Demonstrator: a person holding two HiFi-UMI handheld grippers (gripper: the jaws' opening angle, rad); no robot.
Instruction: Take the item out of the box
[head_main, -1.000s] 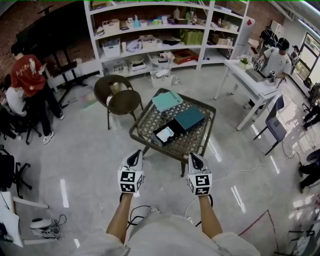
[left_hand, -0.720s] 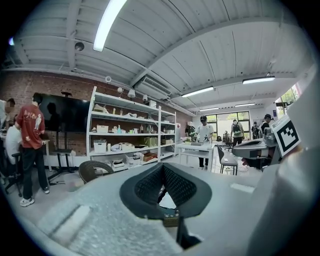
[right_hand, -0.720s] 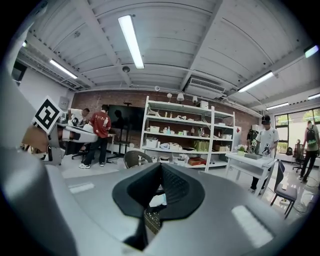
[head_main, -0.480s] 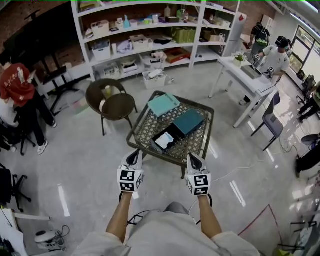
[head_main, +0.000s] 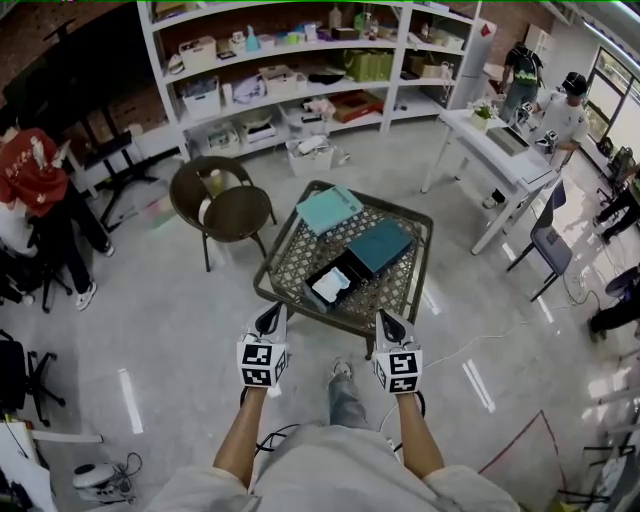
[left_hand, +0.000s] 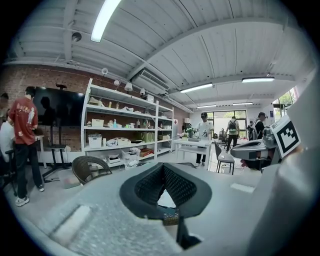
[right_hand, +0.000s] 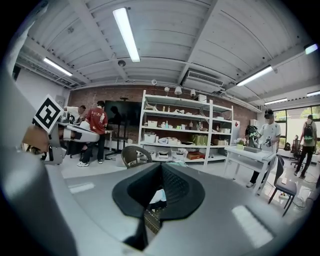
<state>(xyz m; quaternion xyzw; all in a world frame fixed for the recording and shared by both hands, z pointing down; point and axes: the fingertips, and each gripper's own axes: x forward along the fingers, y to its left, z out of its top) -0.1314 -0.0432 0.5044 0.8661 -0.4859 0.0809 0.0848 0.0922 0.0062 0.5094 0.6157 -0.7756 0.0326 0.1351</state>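
moved: a shoe (head_main: 341, 372) now steps between the grippers | left gripper (head_main: 268, 320) and right gripper (head_main: 390, 324) closed, empty | white item (head_main: 329, 285) in open black box (head_main: 352, 262) on wicker table (head_main: 288, 256): 1 o'clock of left, 11 of right, equally near | box axis 8-to-2

No legible text, brand, number or sign found in any view. The marker cube (head_main: 261, 363) on the left gripper (head_main: 268, 318) and its counterpart on the right gripper (head_main: 388, 323) carry black-and-white square code patterns, no letters. Pale print on a person's red shirt (head_main: 35, 172): too small to read. Labels on the shelf unit (head_main: 300, 60): indistinct.
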